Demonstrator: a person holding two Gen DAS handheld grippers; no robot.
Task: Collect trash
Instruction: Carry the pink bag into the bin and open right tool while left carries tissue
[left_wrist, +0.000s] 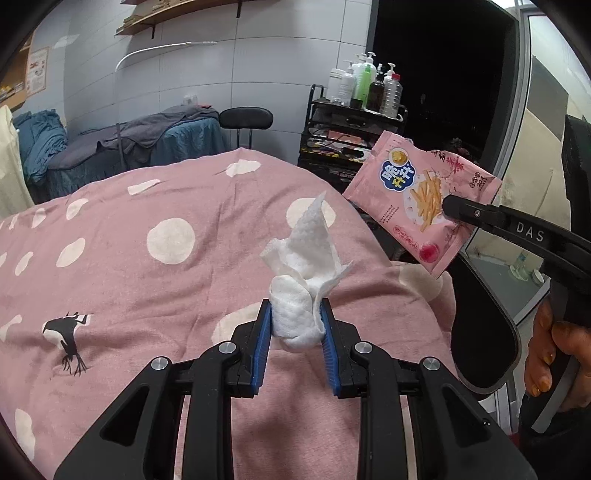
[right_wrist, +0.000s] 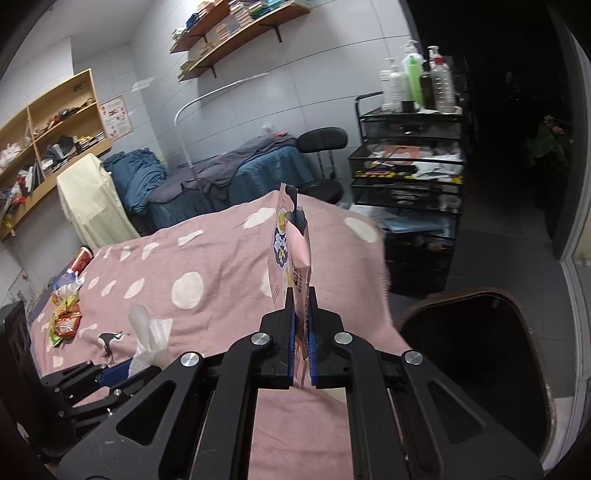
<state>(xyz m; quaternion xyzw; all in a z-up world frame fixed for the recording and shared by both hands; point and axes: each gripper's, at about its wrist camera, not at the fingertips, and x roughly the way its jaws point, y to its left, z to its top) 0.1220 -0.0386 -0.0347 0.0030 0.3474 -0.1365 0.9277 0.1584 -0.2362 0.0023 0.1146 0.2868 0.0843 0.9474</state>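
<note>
My left gripper (left_wrist: 296, 308) is shut on a crumpled white tissue (left_wrist: 308, 266), held above the pink dotted bed cover (left_wrist: 147, 229). The right gripper (left_wrist: 448, 206) comes in from the right, a hand (left_wrist: 550, 350) on its handle, shut on a pink snack packet (left_wrist: 421, 195) printed with fries. In the right wrist view that packet (right_wrist: 290, 251) stands edge-on between the blue pads of my right gripper (right_wrist: 301, 295). The left gripper (right_wrist: 127, 365) shows at the lower left with the tissue (right_wrist: 149, 339). A dark bin (right_wrist: 476, 350) with an open mouth sits on the floor to the right.
More wrappers and a red cup (right_wrist: 66, 295) lie at the far left of the bed. A black wire trolley (right_wrist: 410, 177) topped with bottles stands beyond the bed's right end. Another bed with blue covers (right_wrist: 236, 173), a black stool (right_wrist: 321, 140) and wooden shelves (right_wrist: 48, 140) line the wall.
</note>
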